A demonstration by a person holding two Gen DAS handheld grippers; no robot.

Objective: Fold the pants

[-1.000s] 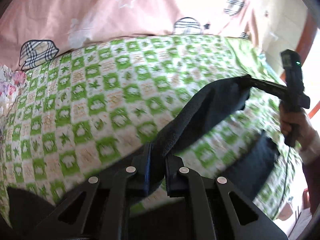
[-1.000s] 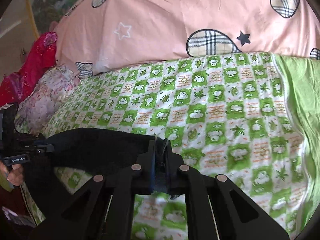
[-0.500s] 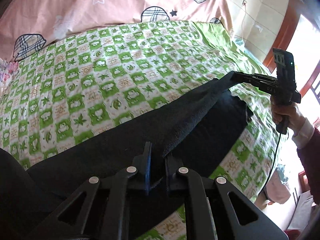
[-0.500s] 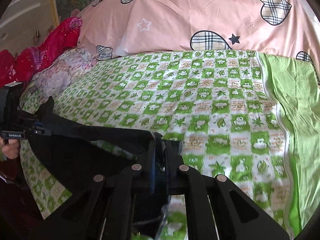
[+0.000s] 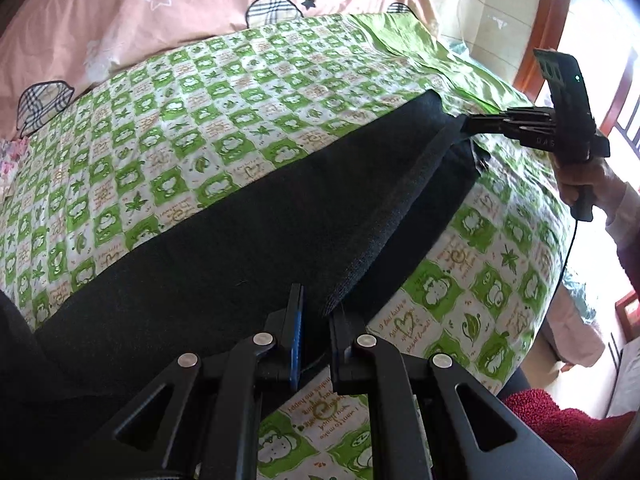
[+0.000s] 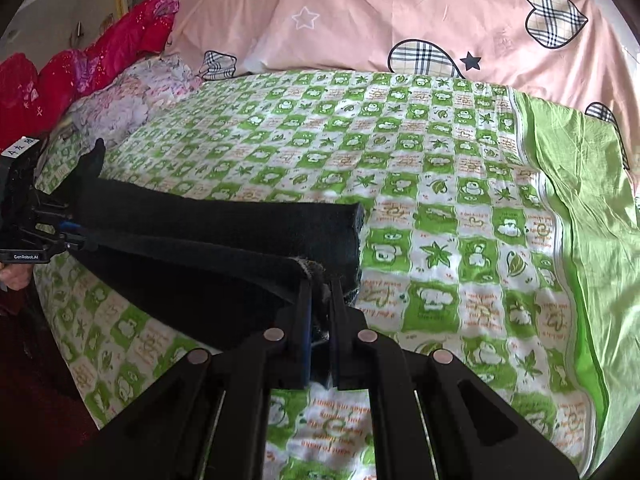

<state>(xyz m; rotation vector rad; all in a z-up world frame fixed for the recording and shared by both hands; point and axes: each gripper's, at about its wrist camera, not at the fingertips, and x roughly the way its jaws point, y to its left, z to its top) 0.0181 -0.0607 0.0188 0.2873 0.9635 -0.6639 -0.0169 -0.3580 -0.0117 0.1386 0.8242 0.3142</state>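
A bed [image 6: 460, 208] with a green-and-white checked sheet [image 5: 208, 128] and a pink quilt [image 6: 400, 16] behind it carries dark pants [image 5: 224, 264], which lie across its near part. One edge of the pants is lifted and stretched between the two tongs. The left tongs [image 5: 316, 312] and the right tongs [image 6: 320, 292] are each clamped on an end of that edge.

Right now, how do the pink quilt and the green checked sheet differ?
The pink quilt is plain with plaid hearts and stars; the green checked sheet is checked all over. The quilt is bunched at the far side; the sheet lies flat under the black pants. Both are on the bed.
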